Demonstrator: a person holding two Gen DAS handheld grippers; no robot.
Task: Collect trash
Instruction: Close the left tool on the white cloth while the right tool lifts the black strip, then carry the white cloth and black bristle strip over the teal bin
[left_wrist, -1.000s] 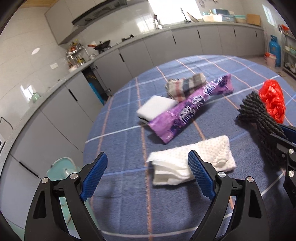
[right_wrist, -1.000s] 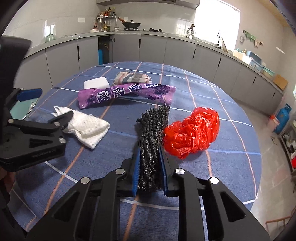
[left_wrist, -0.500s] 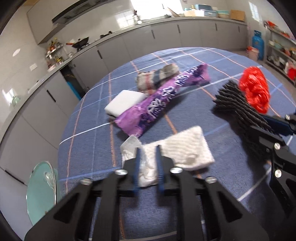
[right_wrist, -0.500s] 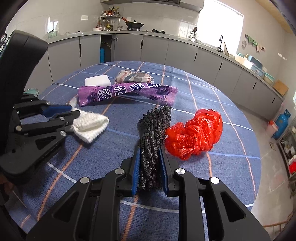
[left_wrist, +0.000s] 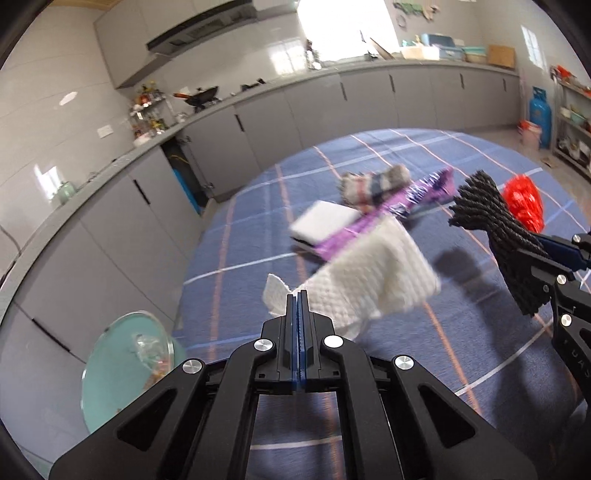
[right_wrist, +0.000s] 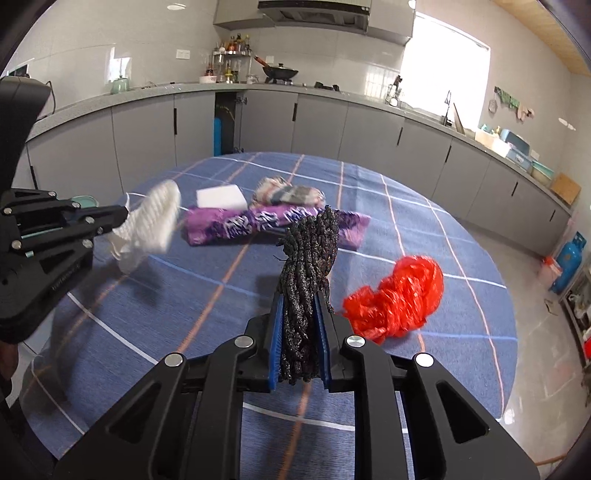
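- The left gripper (left_wrist: 299, 295), jaws clamping a white paper towel (left_wrist: 373, 280), is hanging nearest the teal bin (left_wrist: 122, 373), low on its left.
- The right gripper (right_wrist: 299, 325) is gripping a black cord bundle (right_wrist: 308, 258) over the bench (right_wrist: 461, 302).

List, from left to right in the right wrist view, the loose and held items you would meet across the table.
White paper towel → white sponge → black rope bundle → red plastic bag.

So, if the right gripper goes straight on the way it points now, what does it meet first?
Probably the purple packet. The right gripper, shut on the black bundle, points at it across bare tablecloth. The bundle's tip overlaps the packet here, but depth is unclear.
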